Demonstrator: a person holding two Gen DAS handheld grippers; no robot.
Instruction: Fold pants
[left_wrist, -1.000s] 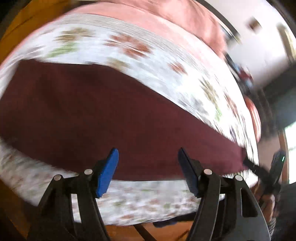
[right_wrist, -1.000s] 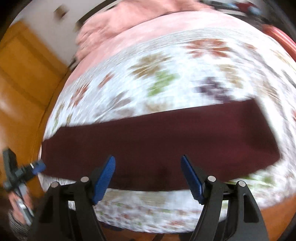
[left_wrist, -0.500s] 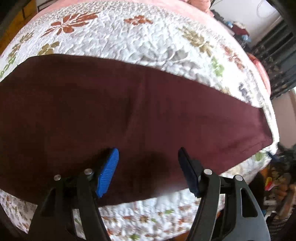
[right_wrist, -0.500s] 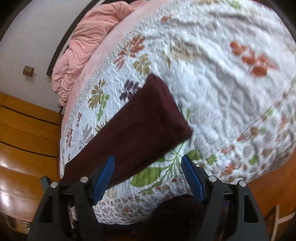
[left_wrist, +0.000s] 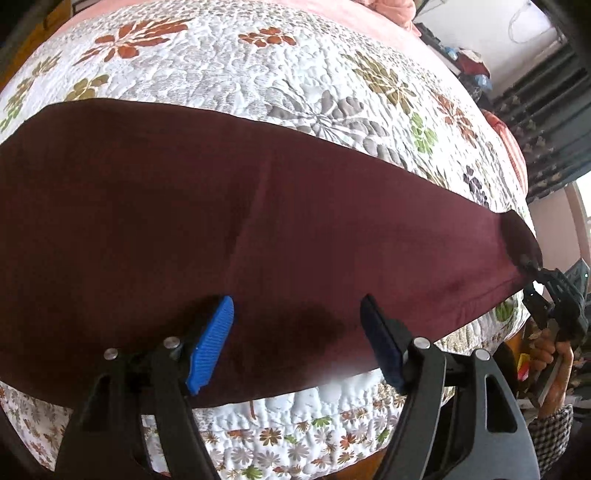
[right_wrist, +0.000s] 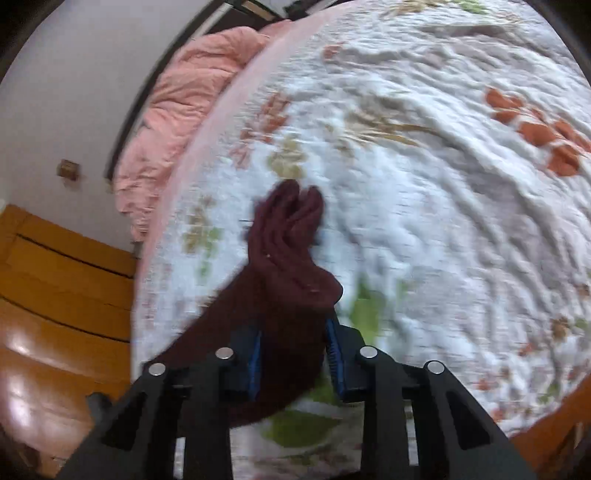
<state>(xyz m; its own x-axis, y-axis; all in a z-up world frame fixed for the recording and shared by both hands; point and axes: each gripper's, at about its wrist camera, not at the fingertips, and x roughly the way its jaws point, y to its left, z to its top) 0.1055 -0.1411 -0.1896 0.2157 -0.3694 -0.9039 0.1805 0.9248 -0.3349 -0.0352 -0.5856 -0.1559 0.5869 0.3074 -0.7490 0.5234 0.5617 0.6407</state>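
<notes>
The maroon pants (left_wrist: 258, 221) lie flat as a long band across the floral quilt (left_wrist: 295, 81) on the bed. My left gripper (left_wrist: 295, 332) is open and hovers just above the near part of the pants, holding nothing. In the right wrist view, my right gripper (right_wrist: 293, 350) is shut on the bunched end of the pants (right_wrist: 288, 251), which folds up ahead of the fingers. The right gripper also shows in the left wrist view (left_wrist: 532, 267), clamped on the pants' far right corner.
A crumpled pink blanket (right_wrist: 173, 122) lies at the head of the bed. A wooden panel (right_wrist: 55, 295) is at the left. Dark curtains (left_wrist: 546, 110) and clutter stand beyond the right side of the bed. The quilt's edge hangs down toward me.
My right gripper has closed on the end of the pants, which now bunches up. My left gripper has come slightly nearer the cloth and stays open.
</notes>
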